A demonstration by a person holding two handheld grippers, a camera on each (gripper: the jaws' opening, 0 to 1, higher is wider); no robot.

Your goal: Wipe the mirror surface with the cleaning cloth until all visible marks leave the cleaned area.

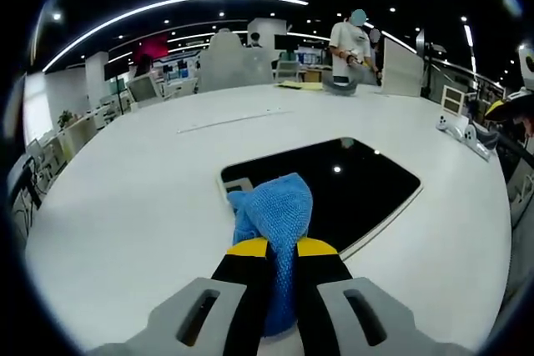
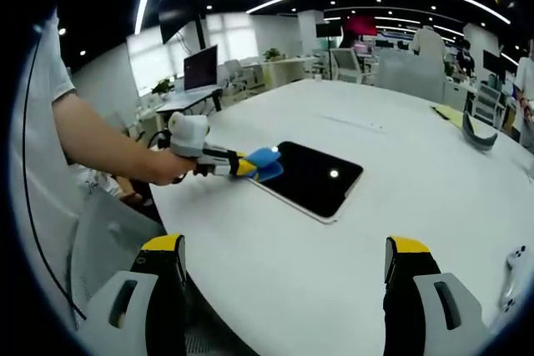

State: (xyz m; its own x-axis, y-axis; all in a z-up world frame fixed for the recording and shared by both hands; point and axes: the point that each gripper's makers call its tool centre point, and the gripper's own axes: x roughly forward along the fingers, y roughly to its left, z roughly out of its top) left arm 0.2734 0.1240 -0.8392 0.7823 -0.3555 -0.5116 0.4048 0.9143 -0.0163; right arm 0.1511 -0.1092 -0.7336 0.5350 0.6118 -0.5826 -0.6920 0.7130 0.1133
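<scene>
Your left gripper (image 1: 281, 268) pinches the cloth (image 1: 274, 214) at the mirror's (image 1: 359, 181) near corner, the glass stretching ahead; your right gripper (image 2: 284, 277) is spread wide.

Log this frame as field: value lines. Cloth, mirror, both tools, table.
cloth: blue cloth, clamped in the left tool, its bunched end on the mirror's near corner
mirror: dark mirror, lying flat on the table, reflecting ceiling lights
left tool: shut on cloth, held by a person's hand
right tool: right tool, jaws wide apart, nothing between them, short of the mirror
table: white table
</scene>
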